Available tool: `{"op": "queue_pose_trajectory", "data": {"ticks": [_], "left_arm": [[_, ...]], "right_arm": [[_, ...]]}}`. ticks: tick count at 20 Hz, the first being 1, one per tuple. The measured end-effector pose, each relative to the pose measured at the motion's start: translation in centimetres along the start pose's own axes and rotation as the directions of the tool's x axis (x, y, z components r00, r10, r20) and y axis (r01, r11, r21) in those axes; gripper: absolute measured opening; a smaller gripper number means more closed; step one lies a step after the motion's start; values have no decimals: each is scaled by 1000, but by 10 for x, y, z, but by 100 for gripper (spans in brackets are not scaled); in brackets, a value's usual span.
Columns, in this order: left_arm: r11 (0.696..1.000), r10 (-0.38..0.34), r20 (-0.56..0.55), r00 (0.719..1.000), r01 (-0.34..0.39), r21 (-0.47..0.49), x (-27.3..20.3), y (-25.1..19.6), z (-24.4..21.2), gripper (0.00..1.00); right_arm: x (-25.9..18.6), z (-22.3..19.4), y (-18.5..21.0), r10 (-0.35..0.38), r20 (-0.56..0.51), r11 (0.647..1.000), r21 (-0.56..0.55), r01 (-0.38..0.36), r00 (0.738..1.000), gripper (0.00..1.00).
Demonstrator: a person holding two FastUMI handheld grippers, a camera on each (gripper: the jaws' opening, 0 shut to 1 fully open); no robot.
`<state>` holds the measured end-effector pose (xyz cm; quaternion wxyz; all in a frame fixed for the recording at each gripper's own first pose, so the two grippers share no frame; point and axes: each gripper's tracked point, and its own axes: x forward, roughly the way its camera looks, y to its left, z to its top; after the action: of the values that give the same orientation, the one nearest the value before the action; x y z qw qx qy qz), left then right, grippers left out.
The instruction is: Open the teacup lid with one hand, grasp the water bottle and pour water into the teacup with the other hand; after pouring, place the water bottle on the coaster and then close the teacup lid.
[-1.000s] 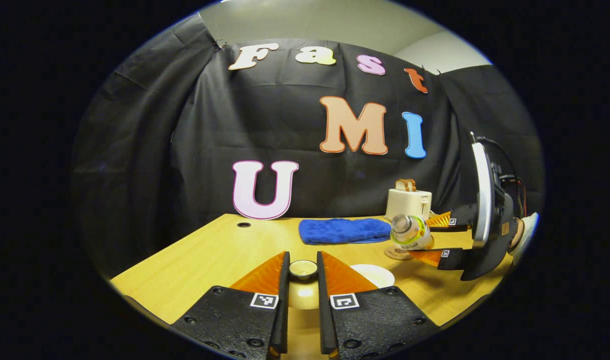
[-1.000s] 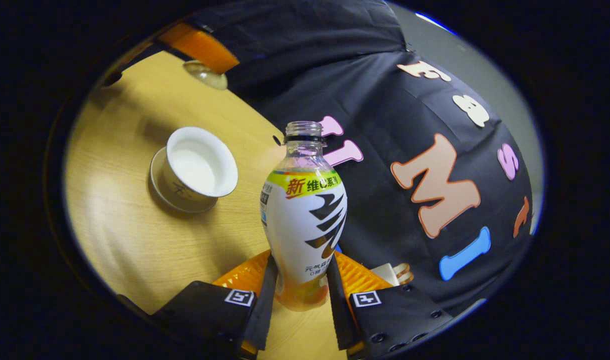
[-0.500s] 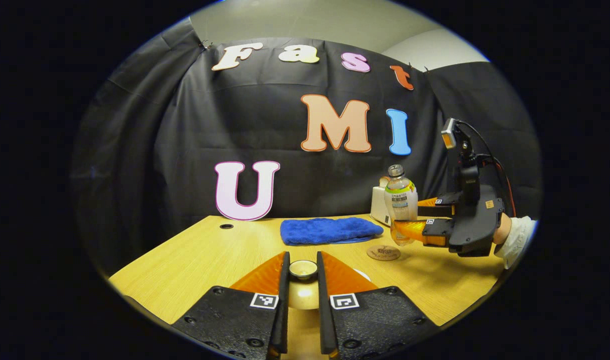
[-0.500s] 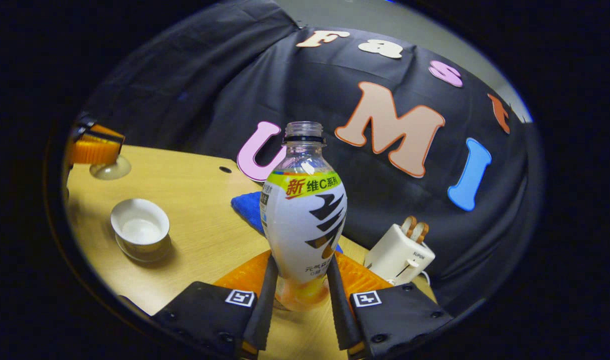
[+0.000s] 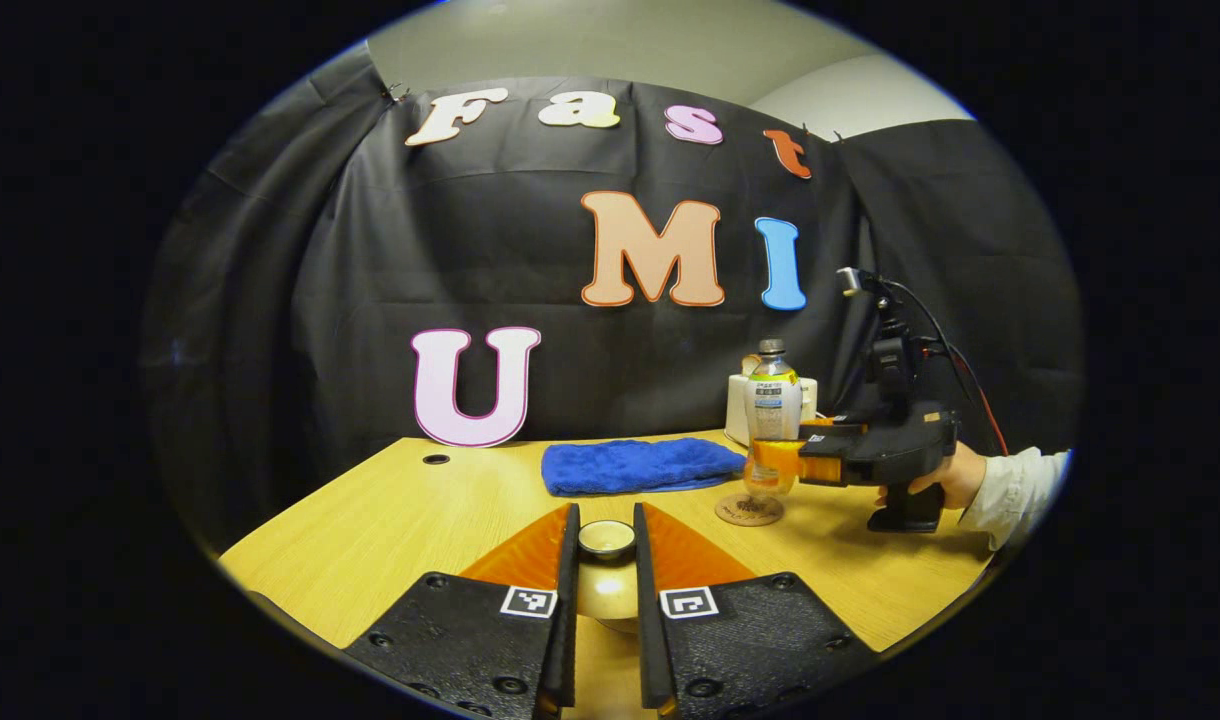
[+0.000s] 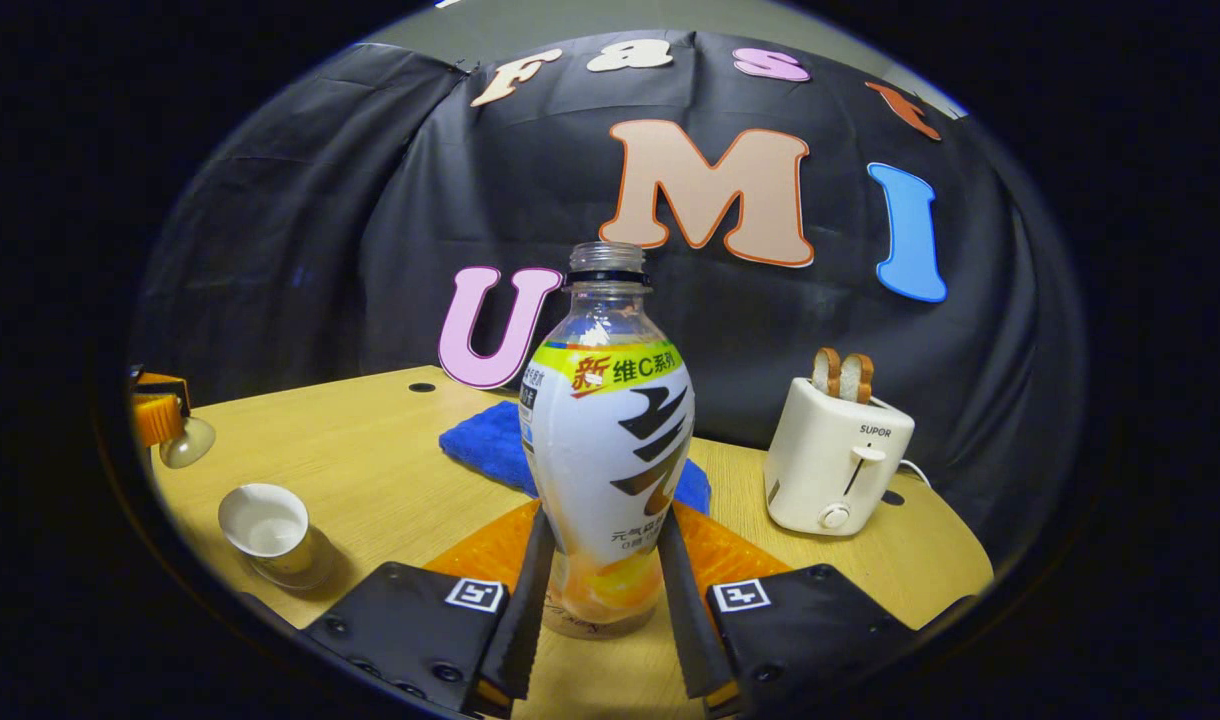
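My left gripper is shut on the knob of the pale teacup lid, held above the table. In the right gripper view it shows at the far left edge as the left gripper with the lid hanging under it. The open white teacup stands on its saucer below it. My right gripper is shut on the uncapped water bottle, upright with orange liquid at its bottom. In the left gripper view the bottle rests on or just above the round coaster, held by the right gripper.
A blue towel lies at the back of the wooden table. A white toaster with two bread slices stands at the back right. A hand and white sleeve hold the right gripper.
The bottle went from tipped sideways to upright and came down onto the coaster. The right gripper moved back and away from the teacup. My left gripper kept the lid still.
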<state>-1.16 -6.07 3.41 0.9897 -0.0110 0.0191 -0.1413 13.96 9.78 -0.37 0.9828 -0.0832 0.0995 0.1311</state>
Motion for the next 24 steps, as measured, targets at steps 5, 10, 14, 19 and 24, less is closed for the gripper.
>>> {"op": "queue_pose_trajectory", "data": {"ticks": [5, 10, 14, 19, 24], "left_arm": [[1000, -4, 1, 1000, 4, 0, 0, -3, 2, 23], [1000, -7, 0, 1000, 7, -2, 1, -3, 1, 23], [1000, -8, -7, 1000, 8, -3, 2, -4, -2, 23], [1000, -14, -1, 1000, 14, 8, 2, -7, 0, 23], [999, -38, -20, 999, 38, 19, 7, -12, -5, 23]], "right_arm": [[17, -13, -1, 7, -13, 995, 101, -6, 1000, 60], [22, -25, -2, -4, -46, 988, 152, 11, 999, 61], [22, -25, -3, -4, -39, 987, 162, 11, 999, 66], [16, -26, -8, -13, -31, 992, 126, 16, 999, 76], [7, -27, -5, -12, -33, 994, 107, 15, 999, 96]]}}
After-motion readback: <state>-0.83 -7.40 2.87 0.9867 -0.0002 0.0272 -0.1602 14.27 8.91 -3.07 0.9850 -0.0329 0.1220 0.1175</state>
